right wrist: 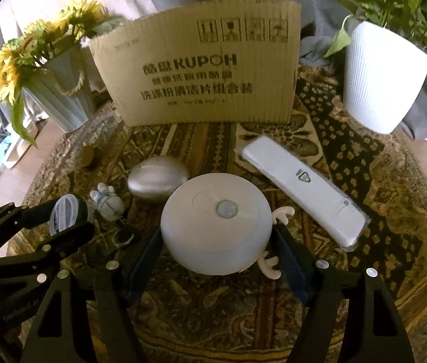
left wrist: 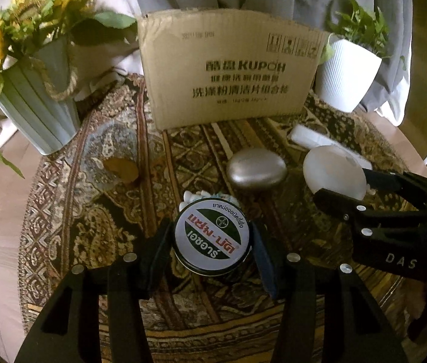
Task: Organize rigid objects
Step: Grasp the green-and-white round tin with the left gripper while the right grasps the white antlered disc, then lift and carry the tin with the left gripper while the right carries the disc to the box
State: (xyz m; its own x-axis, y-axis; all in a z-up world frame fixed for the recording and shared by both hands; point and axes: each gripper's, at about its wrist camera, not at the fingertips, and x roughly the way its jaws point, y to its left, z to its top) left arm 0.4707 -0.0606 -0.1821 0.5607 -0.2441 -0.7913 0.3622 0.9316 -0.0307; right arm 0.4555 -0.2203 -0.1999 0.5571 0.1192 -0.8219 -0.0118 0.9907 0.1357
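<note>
The round green-and-white balm tin with the Thai label (left wrist: 211, 236) sits squeezed between the fingers of your left gripper (left wrist: 210, 242), pads tight on its rim on both sides, in front of the upright brown cardboard box (left wrist: 228, 72). Your right gripper (right wrist: 218, 236) has its jaws about halfway wide and closed around the pale round plastic sensor light (right wrist: 216, 220), also in front of that box and to the right of the tin. Both pieces look lifted just clear of the patterned round rug (right wrist: 364, 181), so I'd call this the pick-up step, done with both hands at once. Left on the rug in front of the box: a smooth silver metal pebble shape (left wrist: 255, 171), a long white remote in clear wrap (right wrist: 304, 187), a small white figurine (right wrist: 107, 201) and little cream antler pieces (right wrist: 284, 213) beside the light. Next, I'd say, you carry both loads up and over the box's near wall; keep the squeeze steady, since the tin's rim is slick and could slip.
</note>
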